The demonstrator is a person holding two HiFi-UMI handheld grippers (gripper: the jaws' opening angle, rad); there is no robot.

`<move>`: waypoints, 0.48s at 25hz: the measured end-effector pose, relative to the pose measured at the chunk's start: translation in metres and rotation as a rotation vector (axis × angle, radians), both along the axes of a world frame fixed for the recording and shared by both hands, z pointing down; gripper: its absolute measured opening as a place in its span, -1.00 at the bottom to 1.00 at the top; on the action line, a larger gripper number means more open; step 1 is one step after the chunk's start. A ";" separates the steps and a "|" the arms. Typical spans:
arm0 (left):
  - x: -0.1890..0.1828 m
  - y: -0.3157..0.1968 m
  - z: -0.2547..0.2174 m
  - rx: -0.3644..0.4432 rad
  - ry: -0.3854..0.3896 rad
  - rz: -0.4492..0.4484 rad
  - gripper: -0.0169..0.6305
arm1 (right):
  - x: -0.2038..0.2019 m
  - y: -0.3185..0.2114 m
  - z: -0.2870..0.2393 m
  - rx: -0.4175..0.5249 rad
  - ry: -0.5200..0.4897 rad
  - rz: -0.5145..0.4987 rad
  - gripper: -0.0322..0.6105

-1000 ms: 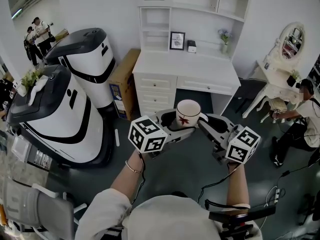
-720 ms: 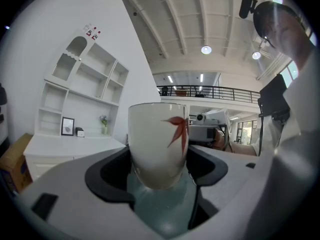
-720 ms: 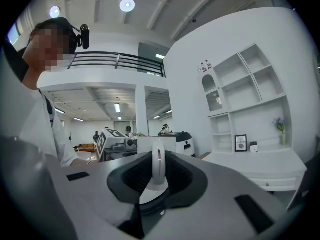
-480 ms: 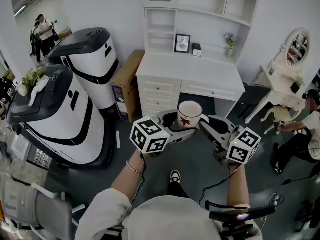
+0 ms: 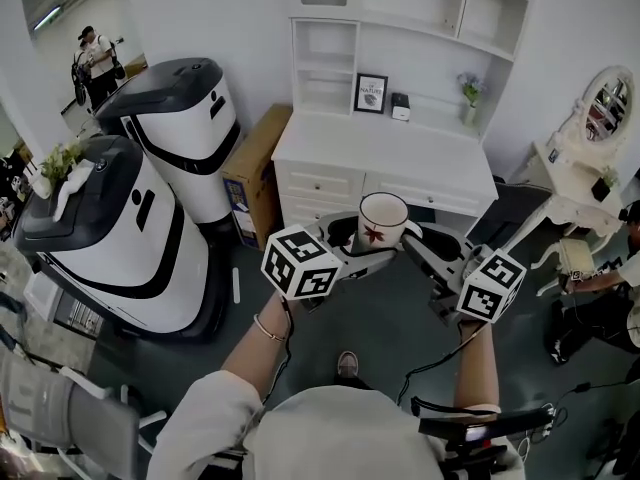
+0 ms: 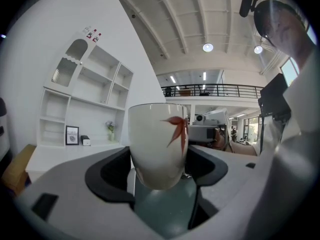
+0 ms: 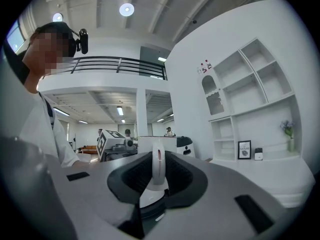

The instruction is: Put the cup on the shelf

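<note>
Left claw (image 5: 350, 251), right claw (image 5: 412, 246), clamping cup (image 5: 383, 218)

Held out forward and level, angled inward: left gripper (image 5: 352, 240) clamps the cup (image 5: 383, 220) round its body, right gripper (image 5: 412, 245) pinches its handle (image 7: 158, 165).
</note>
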State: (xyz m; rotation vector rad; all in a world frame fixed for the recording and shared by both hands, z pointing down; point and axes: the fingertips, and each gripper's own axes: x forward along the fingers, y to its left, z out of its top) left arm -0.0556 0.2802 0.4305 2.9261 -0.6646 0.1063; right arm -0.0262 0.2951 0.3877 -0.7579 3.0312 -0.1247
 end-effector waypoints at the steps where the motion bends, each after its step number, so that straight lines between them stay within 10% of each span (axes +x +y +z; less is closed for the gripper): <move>1: 0.003 -0.007 -0.002 0.003 -0.003 -0.002 0.11 | 0.003 -0.007 -0.002 0.003 -0.003 -0.002 -0.67; 12: 0.031 -0.080 -0.017 0.018 -0.012 -0.019 0.11 | 0.032 -0.080 -0.017 0.018 -0.007 -0.021 -0.67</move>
